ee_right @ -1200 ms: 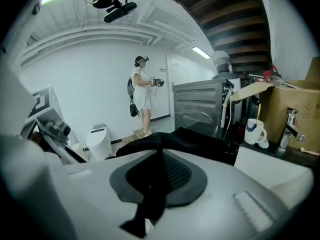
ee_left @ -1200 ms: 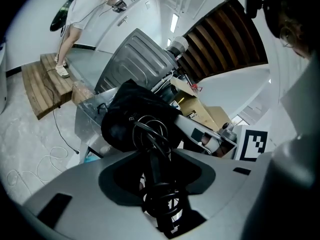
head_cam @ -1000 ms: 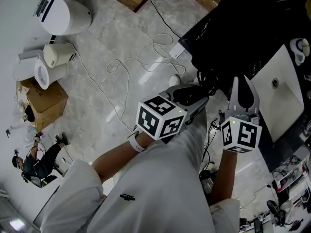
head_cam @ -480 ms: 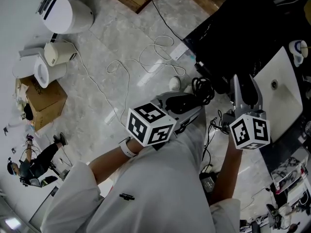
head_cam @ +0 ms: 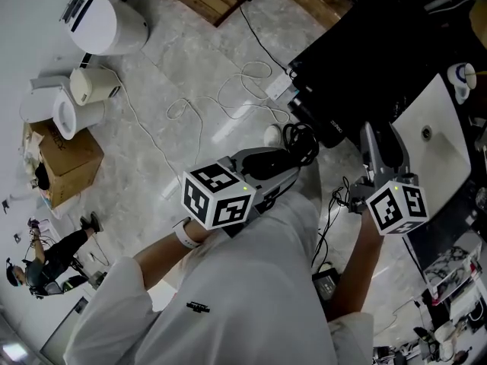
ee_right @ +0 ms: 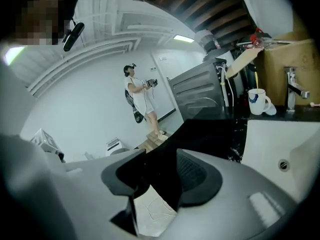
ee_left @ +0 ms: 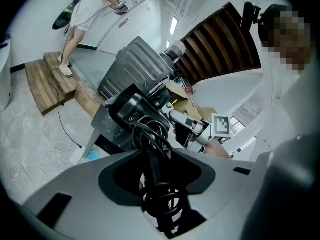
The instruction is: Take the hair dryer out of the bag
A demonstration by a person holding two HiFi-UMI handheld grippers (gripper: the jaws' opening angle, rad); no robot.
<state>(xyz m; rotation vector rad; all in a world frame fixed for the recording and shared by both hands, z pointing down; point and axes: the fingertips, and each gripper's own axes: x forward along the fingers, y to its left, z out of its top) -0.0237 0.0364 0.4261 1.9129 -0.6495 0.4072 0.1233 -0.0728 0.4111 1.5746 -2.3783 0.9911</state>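
The hair dryer is black, a stubby round barrel on a straight handle, with its black cord looped in coils around it. The left hand-held gripper is clamped on that handle and holds the dryer clear of the black bag, above the floor. The right hand-held gripper has just been opening its jaws. They now stand wide, with a flap of the bag loose between them.
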